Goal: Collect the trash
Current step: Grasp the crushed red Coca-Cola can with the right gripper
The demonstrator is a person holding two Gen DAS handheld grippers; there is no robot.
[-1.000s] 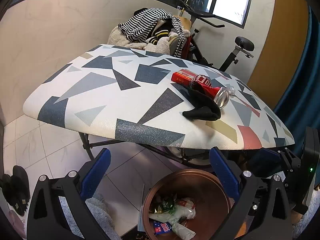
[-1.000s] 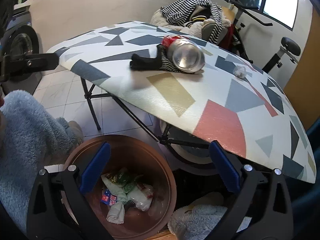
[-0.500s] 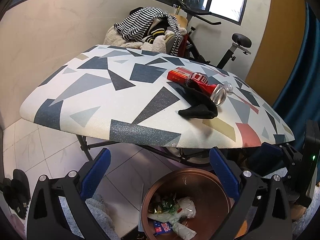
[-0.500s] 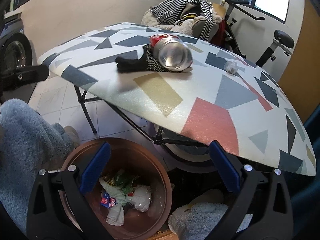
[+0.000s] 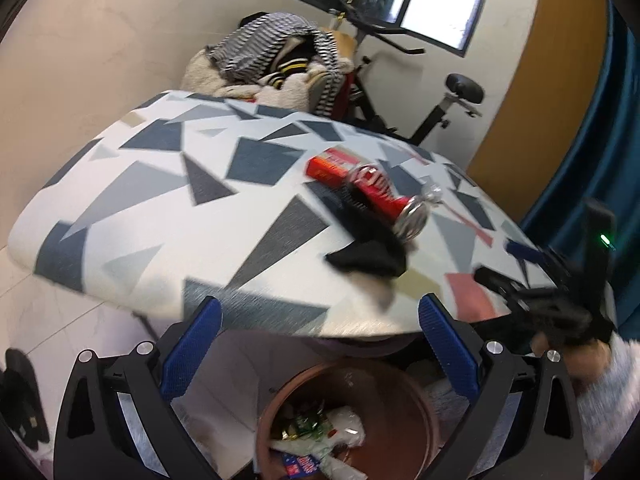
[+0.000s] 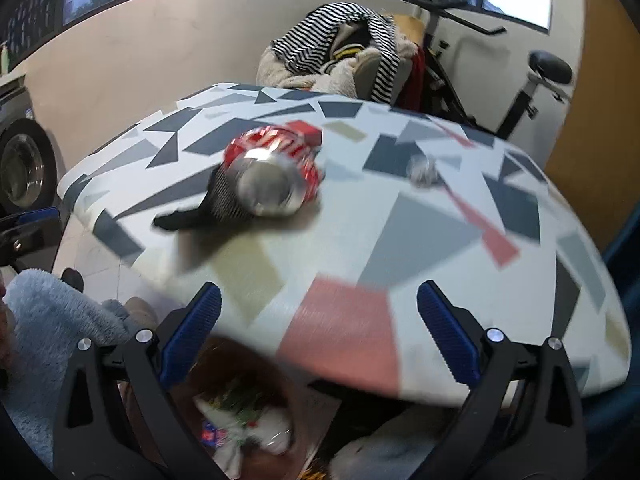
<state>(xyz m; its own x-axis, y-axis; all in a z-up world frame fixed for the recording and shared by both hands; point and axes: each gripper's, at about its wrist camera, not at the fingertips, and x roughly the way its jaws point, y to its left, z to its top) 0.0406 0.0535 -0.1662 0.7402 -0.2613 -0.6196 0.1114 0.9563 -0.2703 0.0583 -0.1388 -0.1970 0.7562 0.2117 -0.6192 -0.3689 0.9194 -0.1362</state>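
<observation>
- Left wrist view: the left gripper (image 5: 318, 340) hangs with its jaws spread and empty over the brown bin (image 5: 394, 404), which has wrappers in it. On the patterned table (image 5: 160, 216) a red can (image 5: 380, 196) lies on its side against a black sock (image 5: 368, 252), a red box (image 5: 326, 166) just behind.
- Right wrist view: the right gripper (image 6: 318, 336) is spread wide too, holding nothing, at the table's near edge. The can's silver end faces it; a crumpled wrapper (image 6: 424, 170) lies off to the right.

A red can (image 6: 272, 172) lies on its side on the tabletop (image 6: 420, 232), touching a black sock (image 6: 200, 212), with a red box (image 5: 328, 166) just behind it.
</observation>
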